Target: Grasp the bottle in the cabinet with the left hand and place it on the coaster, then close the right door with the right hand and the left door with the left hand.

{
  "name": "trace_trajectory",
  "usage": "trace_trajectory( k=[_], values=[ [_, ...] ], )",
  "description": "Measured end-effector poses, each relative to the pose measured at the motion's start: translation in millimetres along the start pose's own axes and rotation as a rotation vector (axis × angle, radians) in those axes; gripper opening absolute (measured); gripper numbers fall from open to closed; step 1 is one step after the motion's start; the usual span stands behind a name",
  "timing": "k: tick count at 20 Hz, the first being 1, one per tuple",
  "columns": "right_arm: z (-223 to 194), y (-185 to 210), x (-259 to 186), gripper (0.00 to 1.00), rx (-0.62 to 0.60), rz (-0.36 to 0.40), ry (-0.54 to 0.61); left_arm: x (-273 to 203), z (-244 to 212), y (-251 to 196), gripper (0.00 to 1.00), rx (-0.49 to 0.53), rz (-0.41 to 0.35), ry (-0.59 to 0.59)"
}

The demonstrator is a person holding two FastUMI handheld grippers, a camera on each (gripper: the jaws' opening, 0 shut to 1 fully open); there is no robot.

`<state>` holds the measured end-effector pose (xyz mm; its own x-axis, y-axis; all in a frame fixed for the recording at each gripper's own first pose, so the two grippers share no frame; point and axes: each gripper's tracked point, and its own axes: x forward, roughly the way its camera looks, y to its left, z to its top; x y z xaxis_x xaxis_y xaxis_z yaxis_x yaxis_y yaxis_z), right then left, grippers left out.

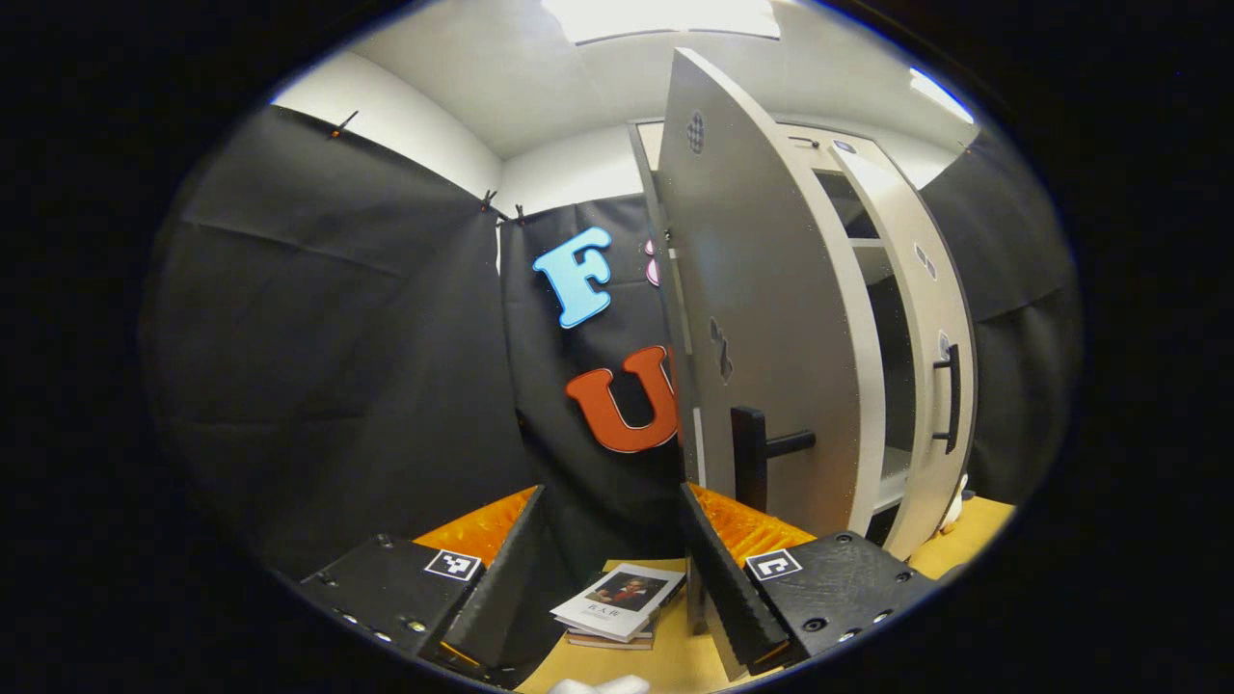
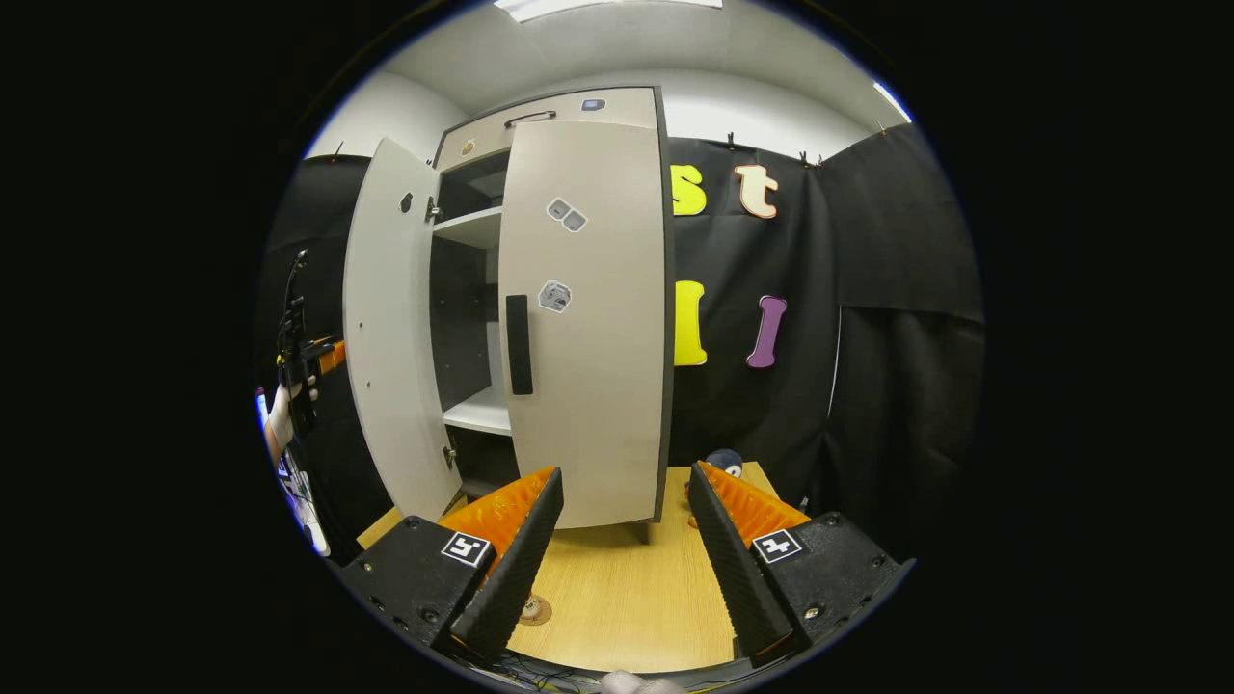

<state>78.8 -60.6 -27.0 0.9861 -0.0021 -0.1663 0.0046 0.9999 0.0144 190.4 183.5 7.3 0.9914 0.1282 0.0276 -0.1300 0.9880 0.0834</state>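
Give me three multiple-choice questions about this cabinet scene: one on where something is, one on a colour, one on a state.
1. The book lies: A on the table; B on a shelf; C atop the cabinet.
2. The handle on the left door is: A white; B black; C orange.
3. The left door stands: A shut; B open; C removed.
Answers: A, it rests on the table's wood; B, a dark bar against the pale panel; B, it swings out, baring the shelves.
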Motion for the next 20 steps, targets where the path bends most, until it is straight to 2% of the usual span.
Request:
trace_trajectory(
  k=[2,3,4,6,7,11,13,20],
  values=[
    [-1.0,-3.3,0.1,0.81,0.003,-0.004,0.002,2.3,3.1,-19.7,0.84,-0.008,-0.036,-0.005],
    [-1.9,-4.7,0.7,0.81,0.005,-0.006,0.002,3.6,4.7,-29.9,0.81,-0.012,-0.056,-0.009],
    [-1.6,-7.0,0.7,0.81,0.006,-0.010,0.003,4.0,6.8,-42.6,0.84,-0.010,-0.075,-0.012],
    [-0.8,-11.2,-0.8,0.81,0.004,-0.021,0.000,8.9,10.2,-58.3,0.84,0.014,-0.090,-0.027],
    [-0.4,-12.6,-2.2,0.81,0.001,-0.026,-0.002,11.2,11.8,-67.3,0.81,0.029,-0.096,-0.038],
    [0.6,-18.5,-8.9,0.81,0.012,-0.044,-0.010,23.9,11.2,-104.8,0.88,0.019,-0.144,-0.023],
    [4.5,-19.1,-13.0,0.81,0.020,-0.046,-0.020,30.3,8.9,-120.3,0.96,0.022,-0.149,-0.003],
    [8.1,-20.6,-17.6,0.81,0.024,-0.052,-0.039,31.9,15.2,-139.8,0.95,0.006,-0.180,-0.017]
  ],
)
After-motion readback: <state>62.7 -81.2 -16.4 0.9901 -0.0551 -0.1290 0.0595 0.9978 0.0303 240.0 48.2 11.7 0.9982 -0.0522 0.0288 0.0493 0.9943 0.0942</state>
